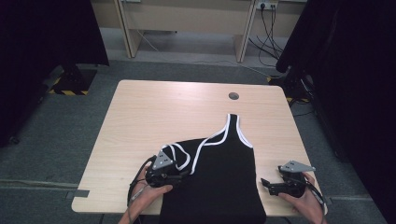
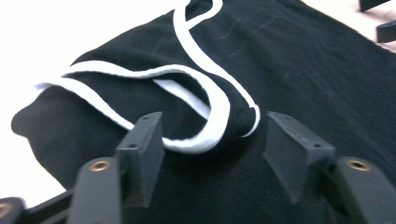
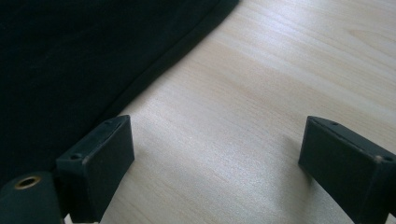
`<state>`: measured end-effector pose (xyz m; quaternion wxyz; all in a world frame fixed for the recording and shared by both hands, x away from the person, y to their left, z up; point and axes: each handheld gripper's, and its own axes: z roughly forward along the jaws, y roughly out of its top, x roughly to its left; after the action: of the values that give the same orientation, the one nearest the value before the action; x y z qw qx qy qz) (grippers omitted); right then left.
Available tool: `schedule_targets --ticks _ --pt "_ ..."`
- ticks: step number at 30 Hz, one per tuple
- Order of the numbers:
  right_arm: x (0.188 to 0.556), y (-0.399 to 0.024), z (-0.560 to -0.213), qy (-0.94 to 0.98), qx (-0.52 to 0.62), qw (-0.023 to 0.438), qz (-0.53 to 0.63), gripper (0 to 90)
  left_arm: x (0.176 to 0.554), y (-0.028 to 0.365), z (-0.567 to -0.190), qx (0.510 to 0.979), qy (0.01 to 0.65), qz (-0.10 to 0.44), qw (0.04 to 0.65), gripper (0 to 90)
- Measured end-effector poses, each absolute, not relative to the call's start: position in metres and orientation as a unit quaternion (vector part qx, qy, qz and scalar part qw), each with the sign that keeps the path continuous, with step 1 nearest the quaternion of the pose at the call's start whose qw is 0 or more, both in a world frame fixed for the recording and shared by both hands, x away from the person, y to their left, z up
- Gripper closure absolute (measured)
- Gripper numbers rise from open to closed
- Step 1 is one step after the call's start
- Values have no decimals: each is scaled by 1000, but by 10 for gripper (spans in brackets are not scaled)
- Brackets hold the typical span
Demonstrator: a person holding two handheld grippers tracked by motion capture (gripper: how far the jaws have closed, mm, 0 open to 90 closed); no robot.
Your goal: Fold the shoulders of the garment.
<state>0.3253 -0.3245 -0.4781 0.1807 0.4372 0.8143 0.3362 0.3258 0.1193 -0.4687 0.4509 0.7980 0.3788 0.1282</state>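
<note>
pale wooden table [image 1: 140, 121] holds a black tank top [image 1: 219, 182], its left side folded in; soft, limp cloth, best pinched at the white trim [image 2: 205, 140]. left gripper [image 2: 212, 154] and right gripper [image 3: 215, 163] both gape, empty.

right tool [image 3: 217, 158] jaws spread wide, nothing between them, bare light wood surface [image 3: 289, 84] under the gap, black garment [image 3: 84, 60] across upper left, its hemmed edge running diagonally, ending just beside the left-hand jaw

tank top [image 1: 219, 177]: 1 — grippers: 2 | table [image 1: 154, 112]: 1 | wall plugs: maybe 2
</note>
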Motion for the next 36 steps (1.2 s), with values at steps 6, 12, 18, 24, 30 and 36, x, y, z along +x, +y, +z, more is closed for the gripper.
schedule_targets --ticks 6,12,18,24,30,36 --pt "326 -322 -478 812 445 179 333 93 322 119 -466 808 363 146 442 173" --pt "328 -324 -475 810 450 170 336 134 317 121 -471 815 363 144 429 68" --pt "332 -324 -466 802 450 176 351 133 319 128 -477 824 362 154 409 48" --pt "343 -310 -454 806 436 181 358 133 327 131 -485 833 378 148 375 45" --pt "361 -288 -447 818 415 174 357 133 335 130 -485 835 379 153 369 39" --pt "392 -273 -441 822 409 174 356 136 339 129 -485 837 376 150 368 21"
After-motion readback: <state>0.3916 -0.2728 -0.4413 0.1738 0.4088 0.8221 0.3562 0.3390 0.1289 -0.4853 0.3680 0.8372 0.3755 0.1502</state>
